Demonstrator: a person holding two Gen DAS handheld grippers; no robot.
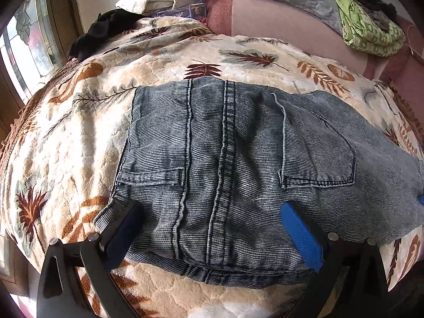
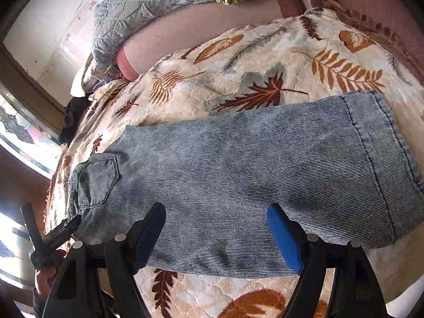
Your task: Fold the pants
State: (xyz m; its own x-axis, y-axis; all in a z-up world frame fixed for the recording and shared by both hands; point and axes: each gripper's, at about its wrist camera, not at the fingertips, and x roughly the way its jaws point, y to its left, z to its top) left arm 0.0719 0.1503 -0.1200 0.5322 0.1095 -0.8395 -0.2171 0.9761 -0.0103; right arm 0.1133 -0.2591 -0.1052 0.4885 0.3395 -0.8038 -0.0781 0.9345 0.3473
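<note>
- Faded blue denim pants [image 1: 238, 164]: on the bed, on the cream fleece blanket with brown and grey leaf print [image 1: 79, 137], seat side up, both back pockets showing.
- Progress, as a judgement: legs apparently already doubled over, layered denim edges stacked at the near edge in the left wrist view; a compact bundle not yet made, at least one more fold along the length left.
- Long axis: across both views, waist and pocket end toward the left hand, hemmed end [image 2: 371, 143] toward the right.
- Left tool [image 1: 212, 206]: wide open, blue pads either side of the seat seam, pressing on nothing, nothing gripped.
- Right tool [image 2: 217, 212]: wide open over the leg panel, near edge of the denim between the fingers, not pinched.
</note>
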